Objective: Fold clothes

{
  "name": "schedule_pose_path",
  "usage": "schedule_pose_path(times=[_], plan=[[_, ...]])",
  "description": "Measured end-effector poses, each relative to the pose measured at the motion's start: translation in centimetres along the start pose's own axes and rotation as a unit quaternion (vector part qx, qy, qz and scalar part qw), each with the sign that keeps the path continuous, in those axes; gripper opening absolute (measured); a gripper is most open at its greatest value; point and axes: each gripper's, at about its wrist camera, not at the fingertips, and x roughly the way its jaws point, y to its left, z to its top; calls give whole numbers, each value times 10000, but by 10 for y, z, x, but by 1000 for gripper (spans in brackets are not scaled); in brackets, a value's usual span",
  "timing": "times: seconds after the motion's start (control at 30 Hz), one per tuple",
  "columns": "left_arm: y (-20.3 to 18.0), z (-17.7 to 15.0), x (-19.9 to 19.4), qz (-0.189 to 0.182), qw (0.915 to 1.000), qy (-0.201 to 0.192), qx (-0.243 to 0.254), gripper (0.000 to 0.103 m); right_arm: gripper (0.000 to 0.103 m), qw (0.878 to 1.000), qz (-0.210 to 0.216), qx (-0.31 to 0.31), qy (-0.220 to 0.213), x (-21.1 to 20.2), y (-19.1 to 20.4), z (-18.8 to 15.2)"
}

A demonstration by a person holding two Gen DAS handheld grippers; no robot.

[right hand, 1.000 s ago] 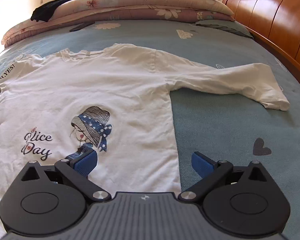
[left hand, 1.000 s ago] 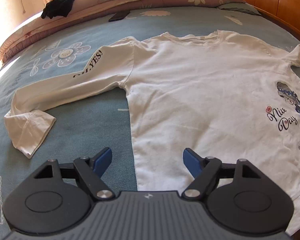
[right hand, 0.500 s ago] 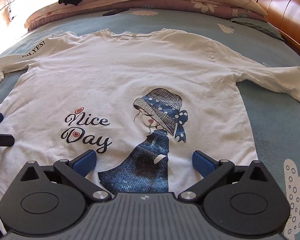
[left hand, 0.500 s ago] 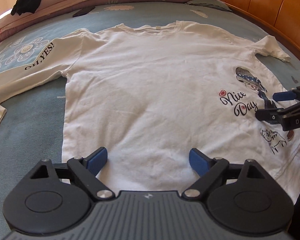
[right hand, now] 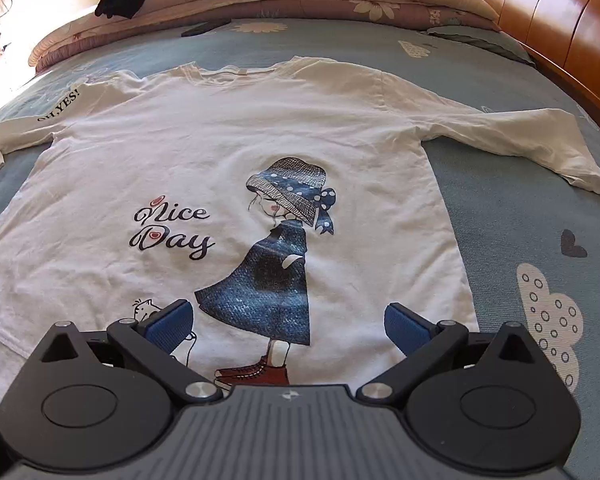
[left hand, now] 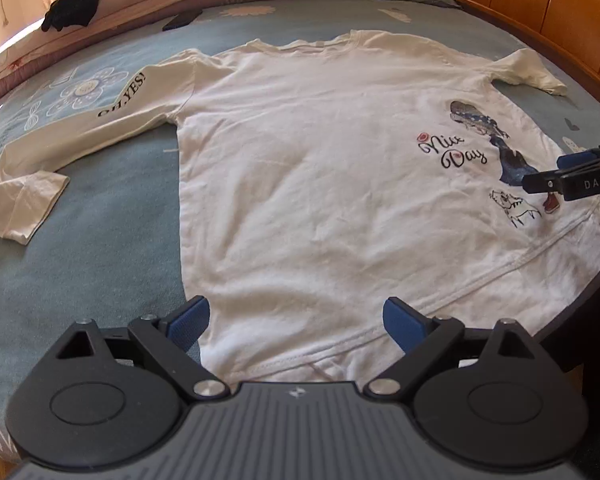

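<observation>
Shirt (left hand: 320, 184) lies flat and face-up on the bed (left hand: 80, 264), collar away from you, hem nearest, so its long axis runs straight ahead of both jaws. Starting left: the far sleeve (left hand: 72, 148) stretches well out beyond your left gripper (left hand: 296, 322), cuff doubled over. That gripper's jaws stand wide apart with nothing between them, poised just over the hem's left corner. Moving right, your right gripper (right hand: 286, 322) is likewise spread and holding nothing, sitting above the hem beside the printed girl (right hand: 280, 256), the other sleeve (right hand: 520, 140) trailing out past its right jaw. Each jaw is nearest its own hem corner, and the cloth is spread open with no fold showing.
</observation>
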Motion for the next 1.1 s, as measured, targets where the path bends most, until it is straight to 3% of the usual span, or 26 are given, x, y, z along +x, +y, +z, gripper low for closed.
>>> schedule_pose_path(times=[0.13, 0.23, 0.3, 0.37, 0.53, 0.7, 0.87, 0.93, 1.0, 1.1], plan=[[-14, 14, 25, -401, 9992, 18, 6, 94, 103, 9994, -185, -48, 274, 13, 3, -5], [-22, 6, 44, -302, 9991, 287, -24, 94, 103, 9997, -181, -126, 99, 11, 5, -15], [-27, -5, 39, -176, 9996, 207, 81, 95, 103, 9998, -85, -162, 59, 7, 2, -21], [-19, -16, 30, -194, 9992, 310, -165, 99, 103, 9995, -27, -300, -1, 3, 1, -27], [-9, -39, 10, -15, 9990, 415, -173, 99, 103, 9985, -144, -506, -141, -10, 5, -42], [-29, -11, 18, -215, 9996, 178, 32, 99, 103, 9970, 293, -541, -476, -18, 23, -19], [-52, 14, 31, -433, 9986, 1, 294, 99, 103, 9922, 487, -1119, -252, 1, 60, -12], [-66, 7, 40, -369, 9972, 223, 614, 99, 103, 9877, 481, -1488, -74, 1, 66, -26], [-66, -5, 36, -426, 9971, 243, 574, 100, 103, 9852, 614, -1593, -172, -11, 60, -42], [-57, -25, 22, -547, 9962, 375, 566, 102, 103, 9837, 947, -1531, 15, -23, 44, -59]])
